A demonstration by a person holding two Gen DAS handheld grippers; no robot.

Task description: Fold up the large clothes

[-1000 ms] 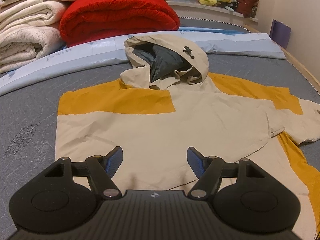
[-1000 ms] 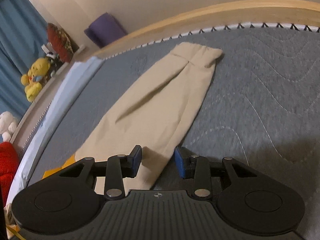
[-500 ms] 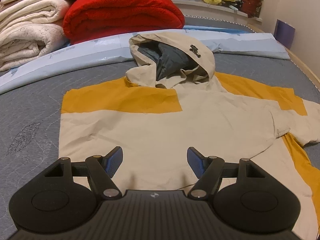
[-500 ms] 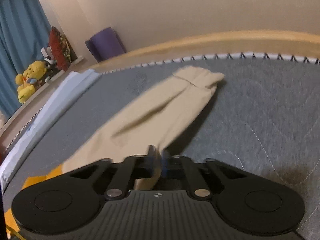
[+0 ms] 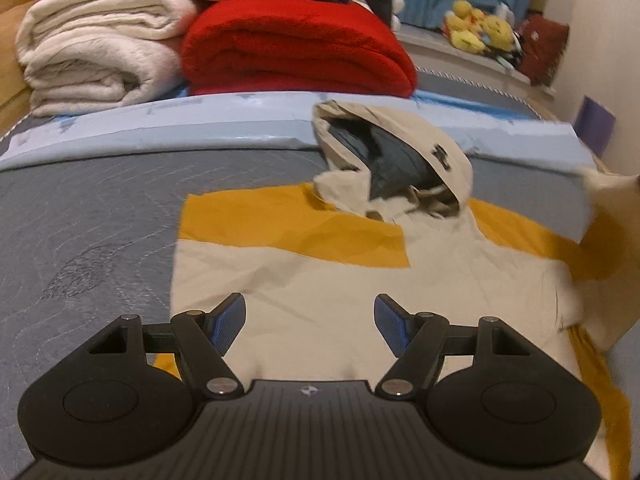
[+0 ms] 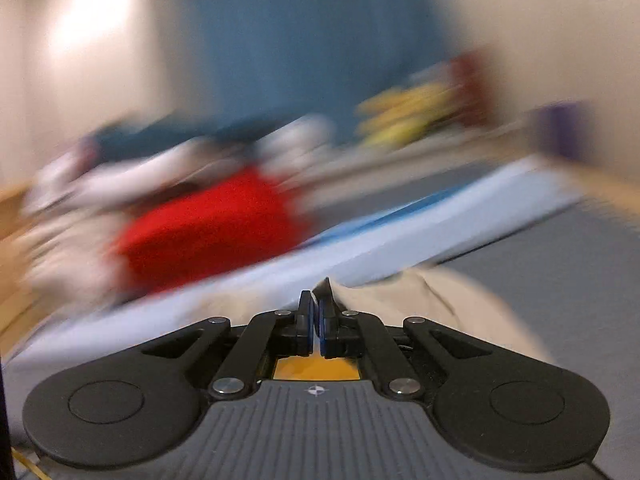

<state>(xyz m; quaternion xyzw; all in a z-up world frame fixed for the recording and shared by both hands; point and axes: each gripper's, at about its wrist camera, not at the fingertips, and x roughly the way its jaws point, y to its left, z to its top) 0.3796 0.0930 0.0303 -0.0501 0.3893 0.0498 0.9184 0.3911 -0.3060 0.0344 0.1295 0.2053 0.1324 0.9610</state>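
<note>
A beige and mustard-yellow hooded jacket [image 5: 360, 280] lies flat on the grey mattress [image 5: 88, 216], hood [image 5: 392, 160] toward the far side. My left gripper [image 5: 310, 320] is open and empty, hovering over the jacket's lower body. My right gripper [image 6: 317, 312] is shut on the jacket's beige sleeve [image 6: 432, 304] and holds it lifted; the sleeve also shows raised at the right edge of the left wrist view [image 5: 612, 216]. The right wrist view is heavily motion-blurred.
Folded white blankets [image 5: 96, 52] and a red blanket [image 5: 296, 48] are stacked at the head of the bed behind a light blue pad [image 5: 160, 136]. Yellow plush toys [image 5: 476, 28] sit on a ledge at the back right.
My right gripper closed on the sleeve and swung it up and over toward the jacket's body. My left gripper drifted slightly left and stayed open.
</note>
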